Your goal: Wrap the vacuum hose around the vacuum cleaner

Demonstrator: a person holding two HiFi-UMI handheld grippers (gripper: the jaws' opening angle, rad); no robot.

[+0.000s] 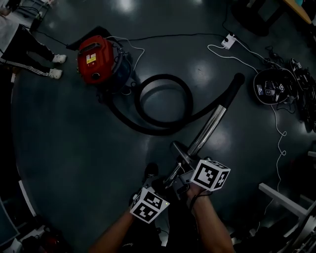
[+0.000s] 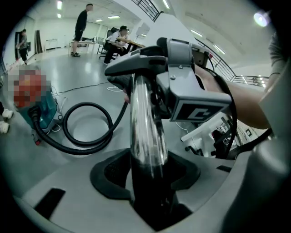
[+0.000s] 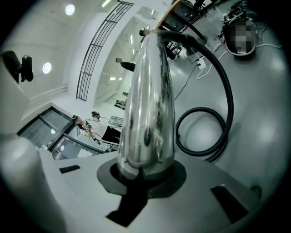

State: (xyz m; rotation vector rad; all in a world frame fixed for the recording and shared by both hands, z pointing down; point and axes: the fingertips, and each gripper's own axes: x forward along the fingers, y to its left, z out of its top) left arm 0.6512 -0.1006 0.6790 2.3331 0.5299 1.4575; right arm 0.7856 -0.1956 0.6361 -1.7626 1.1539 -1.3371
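head view: dim, vignetted | gripper views: bright ceiling lights, fisheye edges | glare: chrome wand

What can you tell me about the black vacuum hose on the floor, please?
The hose is black and looks flexible. One end meets the red vacuum cleaner. From there it lies on the dark floor in one loose loop, then lifts off to join the far end of the shiny metal wand. None of it is wrapped round the cleaner yet.

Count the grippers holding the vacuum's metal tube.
2. The left gripper clamps the metal tube at its dark lower end; the right gripper clamps the shiny part farther up.
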